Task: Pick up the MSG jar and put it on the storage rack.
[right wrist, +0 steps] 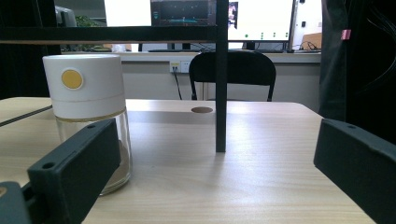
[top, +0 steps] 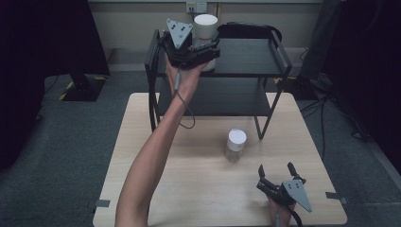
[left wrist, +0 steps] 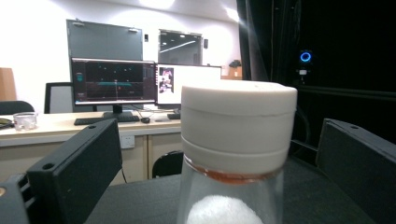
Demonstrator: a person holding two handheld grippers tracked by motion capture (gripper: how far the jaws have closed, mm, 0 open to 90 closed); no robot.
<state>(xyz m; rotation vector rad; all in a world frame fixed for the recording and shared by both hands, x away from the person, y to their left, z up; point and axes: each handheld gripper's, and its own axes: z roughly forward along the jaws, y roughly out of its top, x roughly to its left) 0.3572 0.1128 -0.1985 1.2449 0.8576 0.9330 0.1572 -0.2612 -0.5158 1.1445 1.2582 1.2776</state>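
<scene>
- Pale wooden surface [top: 189,189], carrying the rest.
- Black two-tier shelf rack [top: 246,59] at the far half of the surface.
- Left gripper [top: 201,49] raised to the rack's top shelf, jaws either side of a white-capped glass jar [top: 206,28] (contact with the glass not clear; jar standing on the shelf).
- Right gripper [top: 276,172] low at the near right edge, jaws wide, holding nothing.
- Second white-capped jar [top: 236,144] upright mid-surface, near the rack's front leg.
</scene>
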